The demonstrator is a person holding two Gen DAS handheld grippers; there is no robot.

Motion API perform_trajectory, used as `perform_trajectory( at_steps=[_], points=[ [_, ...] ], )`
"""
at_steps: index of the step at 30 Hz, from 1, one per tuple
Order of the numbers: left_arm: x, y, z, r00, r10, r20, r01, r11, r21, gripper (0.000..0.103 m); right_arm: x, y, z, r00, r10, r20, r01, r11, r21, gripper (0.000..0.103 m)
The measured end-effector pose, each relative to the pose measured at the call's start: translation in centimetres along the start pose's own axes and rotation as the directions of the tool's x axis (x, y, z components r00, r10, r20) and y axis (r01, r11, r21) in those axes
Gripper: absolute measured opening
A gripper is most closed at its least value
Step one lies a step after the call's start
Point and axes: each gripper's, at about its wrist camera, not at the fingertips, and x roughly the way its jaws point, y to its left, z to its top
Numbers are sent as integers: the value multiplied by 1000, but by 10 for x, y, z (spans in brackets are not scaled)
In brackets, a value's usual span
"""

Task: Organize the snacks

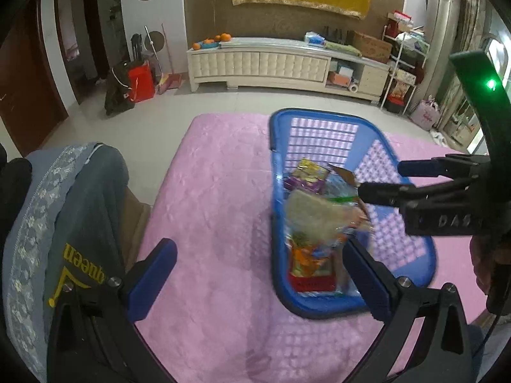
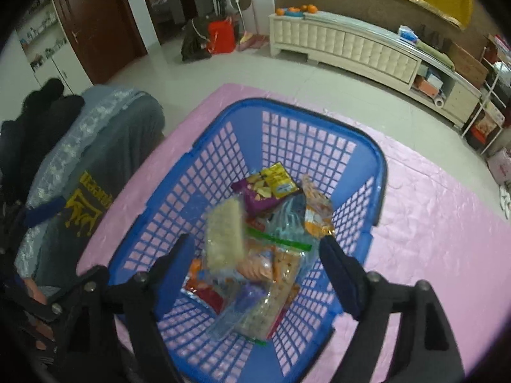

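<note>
A blue plastic basket (image 2: 380,172) stands on the pink cloth (image 2: 431,223) and holds several snack packets. Among them are a purple and yellow chips bag (image 2: 268,188), an orange packet (image 2: 314,210) and a clear zip bag with a green strip (image 2: 281,255). My right gripper (image 2: 255,244) hangs open over the basket. A pale, blurred noodle-like packet (image 2: 223,239) sits between its fingers, and neither pad touches it. In the left wrist view the right gripper (image 1: 380,178) reaches in over the basket (image 1: 319,311) from the right. My left gripper (image 1: 257,252) is open, straddling the basket's near left rim.
A folded grey garment with yellow print (image 1: 80,223) lies at the left edge of the pink cloth (image 1: 207,191). Beyond the table are a tiled floor, a long cream cabinet (image 1: 262,63) and a red bag (image 1: 140,83) by the doorway.
</note>
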Motion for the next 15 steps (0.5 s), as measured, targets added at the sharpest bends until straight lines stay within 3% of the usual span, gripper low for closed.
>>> perform_trajectory(
  at_steps=[7,12,15],
  points=[
    [-65,-26,-38,992,-3,122,6,1000,-22,103,-79,1,-56,988,-20,154,15,999,37,84],
    [-117,-53,-66,980,4,198,1,1000,-24,103,-145,6,-108,959,-49,280,29,997,75,87],
    [-144,-74,-83,971,40,235,-41,999,-4,103,-180,7,-139,938,-74,338,37,993,116,87]
  ],
)
